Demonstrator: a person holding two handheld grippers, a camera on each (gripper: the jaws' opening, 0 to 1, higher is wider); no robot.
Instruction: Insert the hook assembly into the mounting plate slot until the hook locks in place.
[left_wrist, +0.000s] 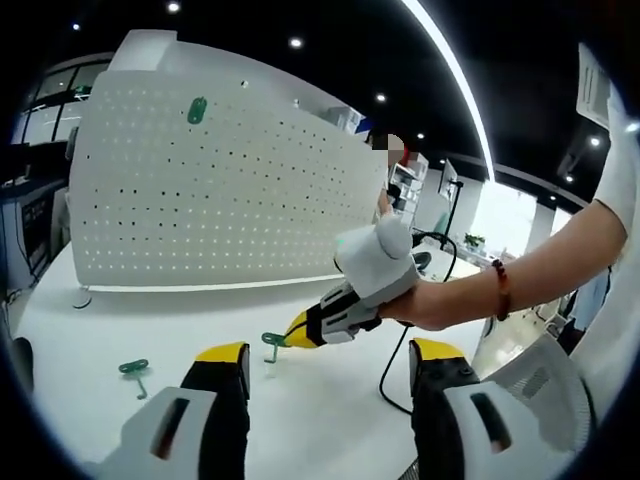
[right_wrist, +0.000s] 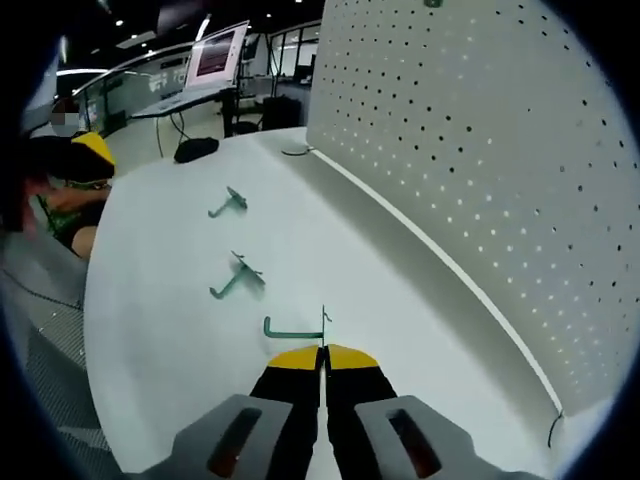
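A white pegboard mounting plate (left_wrist: 220, 190) is standing upright along the far side of the white table (left_wrist: 310, 420), and one green hook (left_wrist: 197, 109) is already hanging near its upper edge. In the left gripper view, the left gripper (left_wrist: 330, 375) is hovering above the table with its yellow-tipped jaws spread wide apart and nothing between them. Ahead of it, the person's hand (left_wrist: 440, 300) is carrying the right gripper (left_wrist: 297, 330), whose yellow tips are pointing down at a green hook assembly (left_wrist: 272, 342) by the table surface. Another green hook (left_wrist: 135, 370) is lying loose on the table to the left of that view, well apart from the plate. In the right gripper view, the right gripper (right_wrist: 322, 352) is showing its jaws pressed together, pinching the thin plate end of the hook assembly (right_wrist: 292, 330), whose curved green arm is sticking out sideways just above the table (right_wrist: 160, 330). Two more green hooks (right_wrist: 238, 277) (right_wrist: 229, 204) are lying farther along the table, with the mounting plate (right_wrist: 480, 150) rising on the right side of that view.
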